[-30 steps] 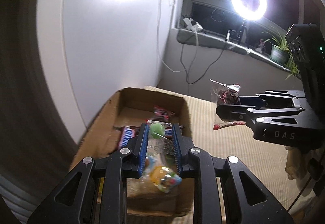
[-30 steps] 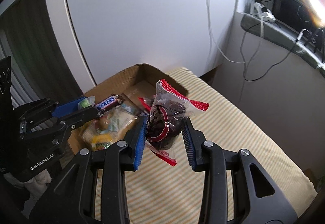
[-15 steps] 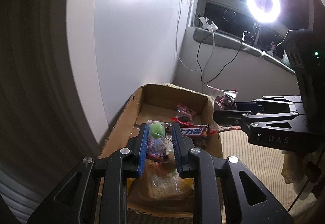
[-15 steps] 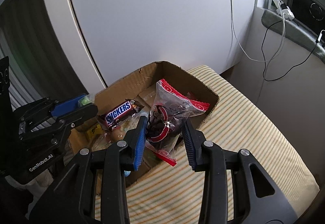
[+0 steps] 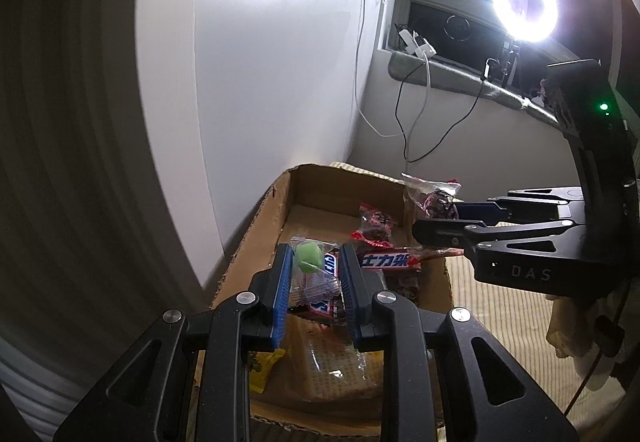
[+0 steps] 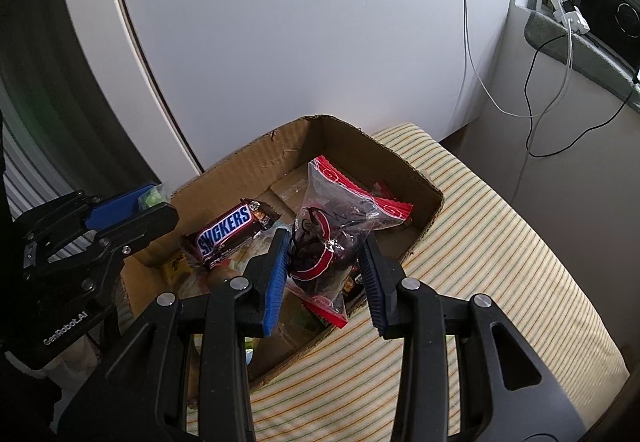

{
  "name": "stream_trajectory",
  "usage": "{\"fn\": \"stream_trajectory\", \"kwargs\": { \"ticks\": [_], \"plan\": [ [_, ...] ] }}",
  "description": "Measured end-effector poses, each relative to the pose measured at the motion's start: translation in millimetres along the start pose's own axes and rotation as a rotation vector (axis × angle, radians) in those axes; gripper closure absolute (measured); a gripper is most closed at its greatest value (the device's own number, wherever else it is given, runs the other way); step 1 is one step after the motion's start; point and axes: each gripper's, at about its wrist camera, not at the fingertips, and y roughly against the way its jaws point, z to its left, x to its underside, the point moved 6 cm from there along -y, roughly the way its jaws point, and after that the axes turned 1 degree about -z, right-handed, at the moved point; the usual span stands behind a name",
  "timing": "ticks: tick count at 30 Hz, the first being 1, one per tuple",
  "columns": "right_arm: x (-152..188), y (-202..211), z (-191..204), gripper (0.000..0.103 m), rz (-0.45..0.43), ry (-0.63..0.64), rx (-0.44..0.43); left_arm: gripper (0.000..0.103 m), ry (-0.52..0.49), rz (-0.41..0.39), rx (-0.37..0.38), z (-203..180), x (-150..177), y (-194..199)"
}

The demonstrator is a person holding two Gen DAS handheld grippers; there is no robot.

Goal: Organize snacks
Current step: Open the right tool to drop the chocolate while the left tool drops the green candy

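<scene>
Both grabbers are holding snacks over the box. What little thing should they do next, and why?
Probably open the right gripper first. Its red-edged clear packet hangs above the cardboard box, over the Snickers bar, so it should drop in. The left gripper, shut on a clear packet with a green sweet, could follow.

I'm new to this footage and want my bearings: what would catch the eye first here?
The glaring ring light at the window, upper right. Then the cardboard box of snacks on the striped cloth, a Snickers bar lying inside, and above it the right gripper clamping a red-trimmed clear snack bag.
</scene>
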Motion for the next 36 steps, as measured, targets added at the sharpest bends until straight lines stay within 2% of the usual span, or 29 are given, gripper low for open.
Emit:
{"fn": "stream_trajectory", "kwargs": {
  "ticks": [14, 18, 20, 22, 26, 28, 36],
  "plan": [
    [2.0, -14.8, -5.7, 0.064, 0.021, -0.011, 0.01, 0.079, -0.013, 0.01, -0.015, 0.7, 0.3, 0.0],
    [1.2, -13.7, -9.0, 0.048, 0.006, -0.014, 0.023, 0.063, -0.015, 0.008, -0.024, 1.1, 0.2, 0.0],
    [1.2, -13.0, -10.7, 0.045, 0.002, -0.014, 0.029, 0.054, -0.015, 0.007, -0.031, 2.3, 0.4, 0.1],
    [1.5, -12.6, -11.8, 0.041, 0.001, -0.014, 0.032, 0.041, -0.014, 0.009, -0.036, 3.3, 1.2, 0.6],
    [1.5, -12.0, -15.5, 0.036, -0.007, -0.015, 0.051, 0.029, -0.017, 0.015, -0.049, 4.5, 3.1, 0.3],
    [1.3, -10.6, -17.9, 0.027, -0.014, -0.023, 0.054, 0.022, -0.015, 0.021, -0.055, 5.4, 4.5, -0.3],
    [2.7, -6.9, -21.2, 0.026, -0.026, -0.024, 0.064, 0.022, -0.012, 0.057, -0.062, 6.1, 11.1, -4.6]
  ]
}}
